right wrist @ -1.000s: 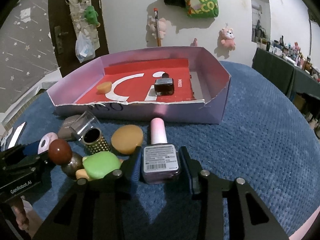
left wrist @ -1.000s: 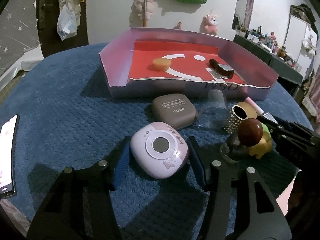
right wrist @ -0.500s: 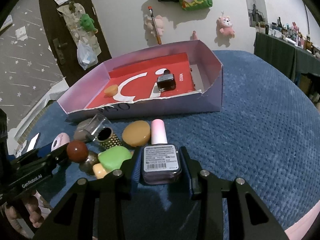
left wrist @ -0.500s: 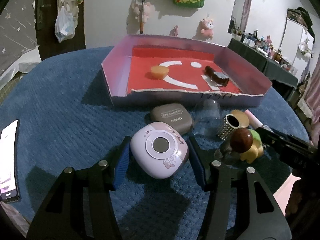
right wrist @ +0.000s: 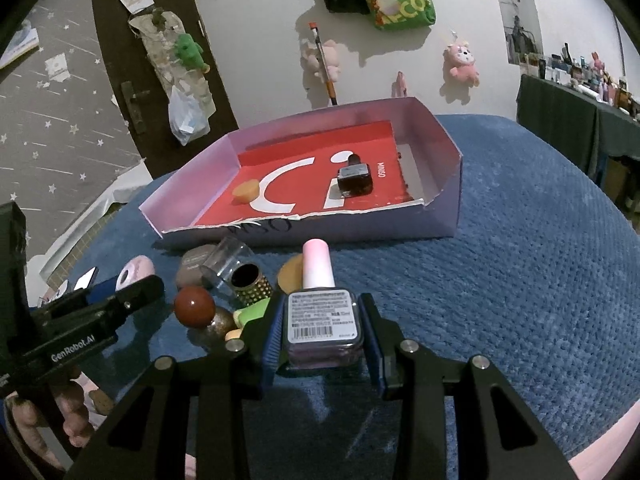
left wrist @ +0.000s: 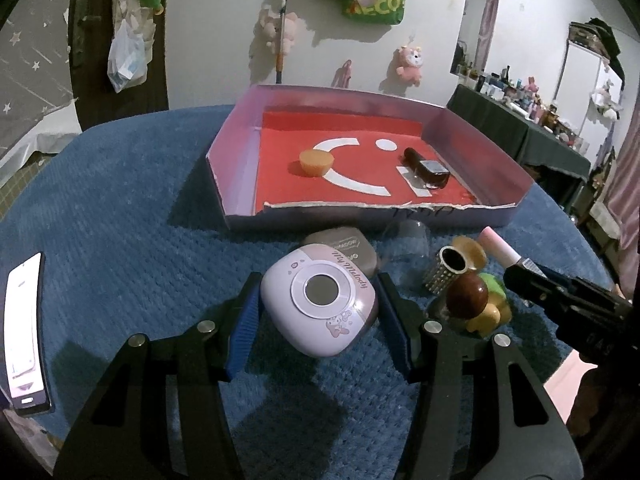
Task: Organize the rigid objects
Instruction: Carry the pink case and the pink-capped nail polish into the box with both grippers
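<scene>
While each tool grips one thing, both loads sit above the blue textured cloth (left wrist: 120, 208), just in front of the tray; the left gripper (left wrist: 318, 308) has its blue pads pressed on the two sides of the rounded lilac plastic case with the round window (left wrist: 320, 300), and the right gripper (right wrist: 322, 330) pinches the square glass nail polish bottle with the pale pink cap (right wrist: 320, 312), label up, cap pointing away from the tool.

The risks, as I judge them: the lilac case is smooth and curved, so it may slip forward out of the pads if the grip is loose; the bottle is held only at its body, so it may turn during the carry; just to the left of the right tool lies a tight group, a gold studded tube (right wrist: 252, 284), a brown ball (right wrist: 194, 306) and a green piece (right wrist: 250, 312), and a low sweep could knock them; the torn front wall of the tray may catch a load that travels too low.

Beyond both tools stands the shallow lilac cardboard tray with the red floor (left wrist: 240, 184); inside it lie a small orange round puck (left wrist: 316, 162) and a dark bottle on its side (left wrist: 428, 168); the rest of its floor is free.
</scene>
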A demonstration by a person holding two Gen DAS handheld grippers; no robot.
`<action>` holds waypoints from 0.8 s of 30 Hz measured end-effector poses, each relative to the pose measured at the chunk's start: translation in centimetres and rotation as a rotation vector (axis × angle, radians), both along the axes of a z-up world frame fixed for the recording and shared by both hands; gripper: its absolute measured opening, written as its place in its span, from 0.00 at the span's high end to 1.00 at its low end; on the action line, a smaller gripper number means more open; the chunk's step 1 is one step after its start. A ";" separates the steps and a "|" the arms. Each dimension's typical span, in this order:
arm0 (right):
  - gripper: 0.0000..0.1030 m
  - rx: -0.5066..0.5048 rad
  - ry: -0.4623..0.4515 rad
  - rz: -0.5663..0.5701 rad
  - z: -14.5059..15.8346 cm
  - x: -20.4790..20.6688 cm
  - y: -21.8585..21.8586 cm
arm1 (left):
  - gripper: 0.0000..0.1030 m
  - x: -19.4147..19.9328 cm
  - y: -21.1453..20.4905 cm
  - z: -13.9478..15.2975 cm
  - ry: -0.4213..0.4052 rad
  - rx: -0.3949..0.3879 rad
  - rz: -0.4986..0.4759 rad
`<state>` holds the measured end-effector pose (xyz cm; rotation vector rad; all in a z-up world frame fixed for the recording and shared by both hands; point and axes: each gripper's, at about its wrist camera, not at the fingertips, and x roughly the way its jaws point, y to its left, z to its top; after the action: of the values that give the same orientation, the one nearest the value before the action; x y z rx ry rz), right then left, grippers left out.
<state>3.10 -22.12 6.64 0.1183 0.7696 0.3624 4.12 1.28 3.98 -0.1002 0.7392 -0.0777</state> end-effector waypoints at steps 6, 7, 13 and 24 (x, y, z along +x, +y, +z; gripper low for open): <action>0.62 0.011 -0.030 0.001 1.1 -0.1 0.1 | 0.48 0.5 -0.3 1.3 -0.031 0.010 -0.017; 0.62 0.014 -0.034 0.002 1.3 -0.1 0.1 | 0.48 0.5 -0.4 1.5 -0.036 0.010 -0.022; 0.62 0.027 -0.048 0.014 2.2 0.2 0.0 | 0.48 1.2 -0.8 2.2 -0.045 0.004 -0.038; 0.62 0.024 -0.092 0.047 4.0 0.8 0.1 | 0.48 3.0 -1.7 3.8 -0.061 0.012 -0.080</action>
<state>3.85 -21.99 10.65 0.1058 0.6780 0.4189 7.14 -0.42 7.81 -0.0565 0.6826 -0.1525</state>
